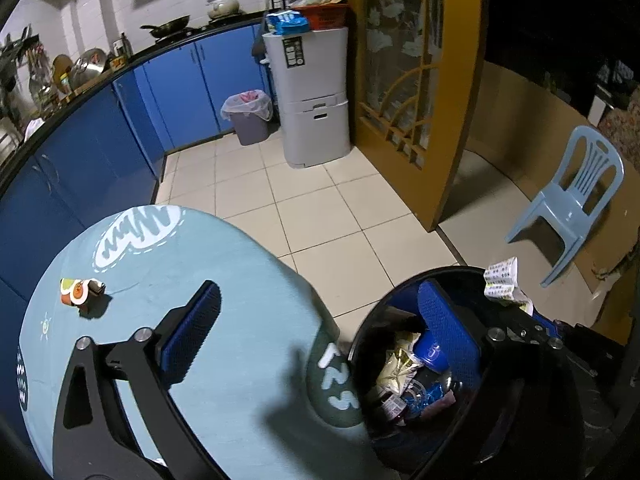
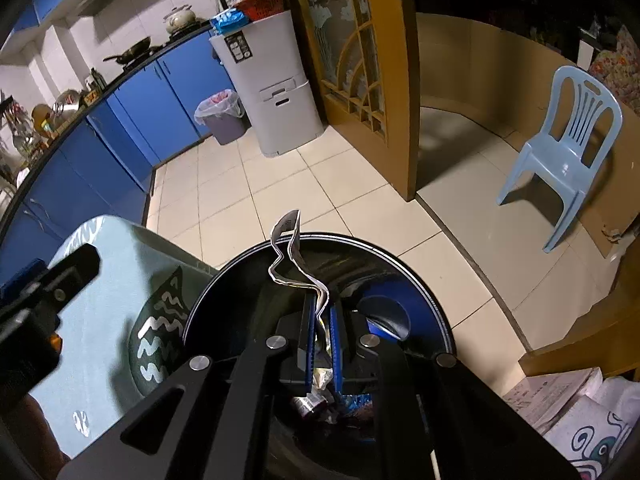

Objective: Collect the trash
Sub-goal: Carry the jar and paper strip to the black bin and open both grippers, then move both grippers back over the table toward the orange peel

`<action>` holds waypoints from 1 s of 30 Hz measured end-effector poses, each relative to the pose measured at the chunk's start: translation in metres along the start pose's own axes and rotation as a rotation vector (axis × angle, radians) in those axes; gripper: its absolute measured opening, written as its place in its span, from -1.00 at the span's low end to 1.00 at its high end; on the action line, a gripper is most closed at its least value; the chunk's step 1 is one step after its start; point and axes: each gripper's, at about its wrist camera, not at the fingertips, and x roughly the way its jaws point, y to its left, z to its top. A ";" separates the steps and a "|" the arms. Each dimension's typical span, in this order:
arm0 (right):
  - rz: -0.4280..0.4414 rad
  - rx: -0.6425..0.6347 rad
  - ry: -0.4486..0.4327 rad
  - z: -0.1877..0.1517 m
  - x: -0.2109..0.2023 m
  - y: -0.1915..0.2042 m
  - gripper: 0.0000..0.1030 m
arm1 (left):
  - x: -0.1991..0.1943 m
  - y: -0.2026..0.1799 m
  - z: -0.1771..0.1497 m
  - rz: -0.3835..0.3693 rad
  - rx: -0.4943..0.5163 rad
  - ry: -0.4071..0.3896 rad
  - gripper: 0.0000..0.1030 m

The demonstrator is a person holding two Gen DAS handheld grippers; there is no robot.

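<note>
In the left wrist view my left gripper (image 1: 320,292) is open wide and holds nothing; one finger is over the light blue tablecloth (image 1: 224,280), the other over the black bin (image 1: 404,292). The bin holds wrappers and a blue bottle (image 1: 430,354). A small crumpled orange and white wrapper (image 1: 80,291) lies on the cloth at the far left. In the right wrist view my right gripper (image 2: 320,306) is shut on a folded printed paper (image 2: 294,262), which sticks up above the black bin (image 2: 424,296). The same paper (image 1: 500,280) shows at the bin's right rim.
A grey bin with a clear liner (image 1: 248,114) and a grey cabinet (image 1: 314,96) stand by the blue kitchen units. A wooden door (image 1: 420,80) and a blue plastic chair (image 2: 568,152) are on the right. Patterned packages (image 2: 580,420) lie beside the black bin.
</note>
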 end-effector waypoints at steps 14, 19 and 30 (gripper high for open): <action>-0.018 -0.030 -0.033 -0.006 -0.004 0.023 0.56 | -0.008 0.068 -0.007 0.044 -0.122 -0.004 0.93; -0.008 -0.077 -0.030 -0.006 -0.006 0.047 0.59 | -0.017 0.099 -0.010 0.075 -0.160 -0.022 0.93; 0.107 -0.259 -0.011 -0.019 -0.003 0.155 0.58 | -0.028 0.188 -0.032 0.150 -0.251 -0.003 0.93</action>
